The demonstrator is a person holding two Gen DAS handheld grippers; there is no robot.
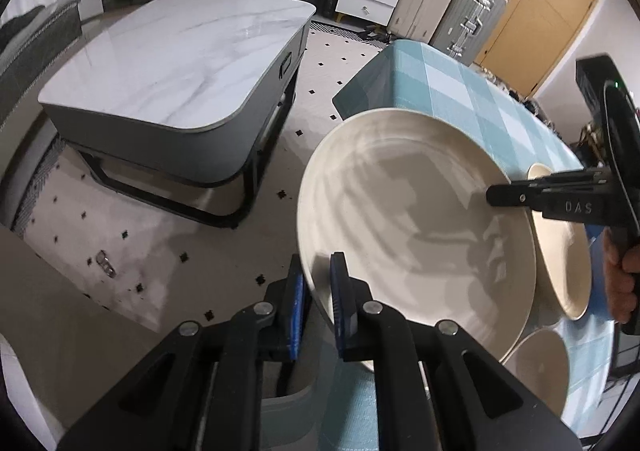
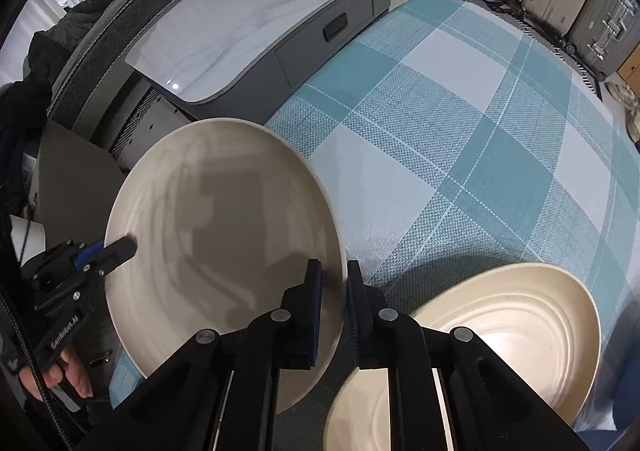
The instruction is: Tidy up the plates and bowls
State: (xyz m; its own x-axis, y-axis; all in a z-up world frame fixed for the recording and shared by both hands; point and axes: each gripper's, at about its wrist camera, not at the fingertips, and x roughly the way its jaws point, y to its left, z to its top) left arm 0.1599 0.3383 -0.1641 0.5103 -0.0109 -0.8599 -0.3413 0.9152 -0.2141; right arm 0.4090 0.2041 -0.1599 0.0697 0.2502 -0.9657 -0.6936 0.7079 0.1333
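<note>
Left gripper [image 1: 318,291] and right gripper [image 2: 334,291] clamp large plate [image 1: 400,219] rims

Marble-topped coffee table [image 1: 172,63] — tiled floor [image 1: 160,251]

The black left gripper [image 1: 318,291] points steeply down, its blue-padded jaws clamped tight. The black right gripper [image 2: 334,291] points more steeply down, clamped alike. A hand [image 2: 70,371] holds each handle.

Two close wrist views, steeply downward from opposite rims of one shared plate [image 1: 416,219] above the checked tablecloth [image 2: 460,139].
</note>
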